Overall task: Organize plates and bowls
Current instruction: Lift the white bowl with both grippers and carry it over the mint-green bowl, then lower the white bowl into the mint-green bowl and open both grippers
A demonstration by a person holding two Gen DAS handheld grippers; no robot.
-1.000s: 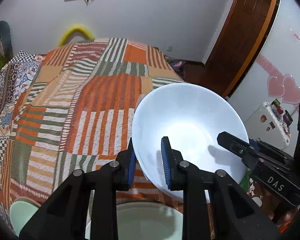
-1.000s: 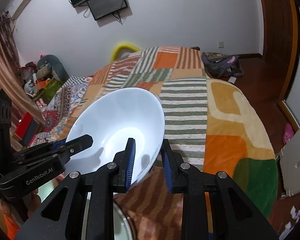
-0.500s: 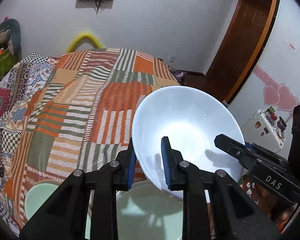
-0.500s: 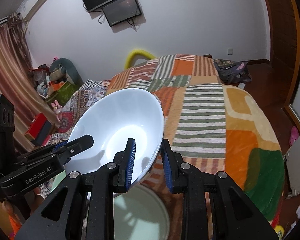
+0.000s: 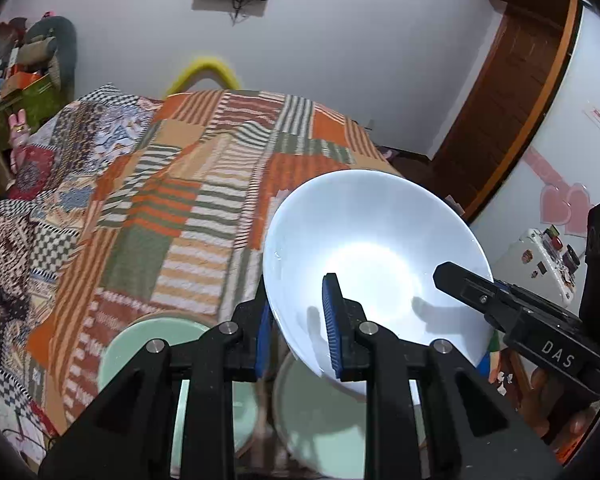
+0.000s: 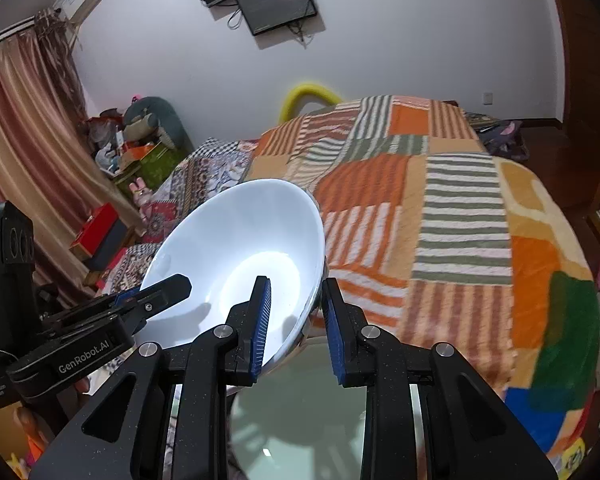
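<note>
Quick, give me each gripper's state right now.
Left gripper: shut on the white bowl rim.
Right gripper: shut on the white bowl's opposite rim.

Bedroom: bed with striped patchwork blanket [image 6: 440, 208] at centre, white far wall [image 6: 400, 40] bearing a television [image 6: 278, 4], curtain [image 6: 24, 128] left, wooden door [image 5: 512, 108] right.

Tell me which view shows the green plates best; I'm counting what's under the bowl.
The left wrist view: two green plates lie side by side below the white bowl. The right wrist view shows only one green plate, largely hidden behind the right gripper.
</note>
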